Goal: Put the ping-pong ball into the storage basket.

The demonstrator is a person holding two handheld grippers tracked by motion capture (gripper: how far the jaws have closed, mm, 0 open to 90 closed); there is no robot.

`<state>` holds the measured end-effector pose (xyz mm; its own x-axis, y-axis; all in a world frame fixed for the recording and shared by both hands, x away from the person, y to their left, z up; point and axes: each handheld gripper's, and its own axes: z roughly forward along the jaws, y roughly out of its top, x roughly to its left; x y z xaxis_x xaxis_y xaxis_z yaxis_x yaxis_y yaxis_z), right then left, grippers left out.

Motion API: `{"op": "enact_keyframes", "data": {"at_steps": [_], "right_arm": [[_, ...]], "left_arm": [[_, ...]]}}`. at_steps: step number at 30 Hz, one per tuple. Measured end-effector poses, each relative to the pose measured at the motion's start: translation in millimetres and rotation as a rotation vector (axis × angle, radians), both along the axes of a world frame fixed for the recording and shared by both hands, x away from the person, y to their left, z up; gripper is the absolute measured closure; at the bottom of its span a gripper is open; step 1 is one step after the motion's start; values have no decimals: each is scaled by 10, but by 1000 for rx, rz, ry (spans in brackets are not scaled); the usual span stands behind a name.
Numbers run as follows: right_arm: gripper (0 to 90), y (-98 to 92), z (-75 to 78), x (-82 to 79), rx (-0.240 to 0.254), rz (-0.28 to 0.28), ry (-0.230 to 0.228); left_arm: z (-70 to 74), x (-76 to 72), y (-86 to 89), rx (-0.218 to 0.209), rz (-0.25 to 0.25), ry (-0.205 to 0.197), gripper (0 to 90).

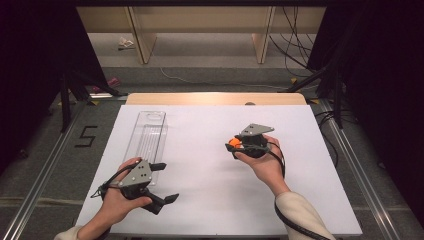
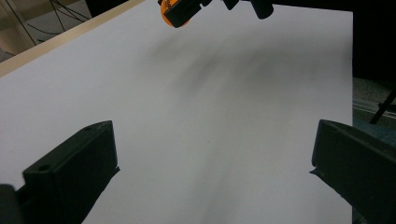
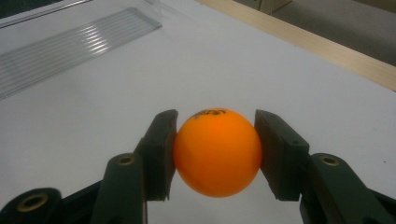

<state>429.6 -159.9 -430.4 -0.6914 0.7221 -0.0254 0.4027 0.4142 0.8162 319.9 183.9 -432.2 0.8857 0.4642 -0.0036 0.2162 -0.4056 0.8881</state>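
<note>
An orange ball point(image 3: 216, 151) with dark print on top sits clamped between the two black jaws of my right gripper point(image 3: 215, 154), above the white tabletop. From the high view that gripper point(image 1: 234, 145) is right of centre, with the ball point(image 1: 235, 142) showing orange at its tip. My left gripper point(image 1: 167, 181) rests near the front left of the table, jaws spread wide and empty. In the left gripper view its own gripper point(image 2: 212, 154) frames bare white surface, and the ball point(image 2: 172, 10) appears far off at the top edge.
A clear ribbed plastic tray point(image 1: 147, 135) lies lengthwise on the left side of the white table point(image 1: 210, 200); it also appears as the tray point(image 3: 70, 44) at upper left. A wooden edge point(image 1: 215, 98) borders the far side. Cables trail on the floor beyond.
</note>
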Motion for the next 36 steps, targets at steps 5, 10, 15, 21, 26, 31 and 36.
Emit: {"op": "enact_keyframes", "data": {"at_steps": [5, 10, 15, 21, 26, 31, 36], "right_arm": [[515, 18, 11, -8, 5, 4, -1], [515, 42, 22, -13, 6, 10, -4], [515, 64, 30, -18, 8, 16, -8], [515, 89, 32, -21, 10, 20, -5], [515, 107, 36, -23, 12, 23, -7], [515, 123, 32, -20, 11, 28, -5], [515, 133, 39, -22, 13, 29, -7]], "left_arm": [[0, -1, 0, 0, 0, 0, 0], [0, -2, -1, 0, -1, 1, 0], [-1, -2, -2, 2, -2, 1, 0], [-2, -1, -2, 3, -2, 1, 0], [-4, -1, -4, 3, -3, 1, 0], [-3, -1, -4, 3, -3, 1, 0], [-2, -1, -3, 3, -2, 1, 0]]}}
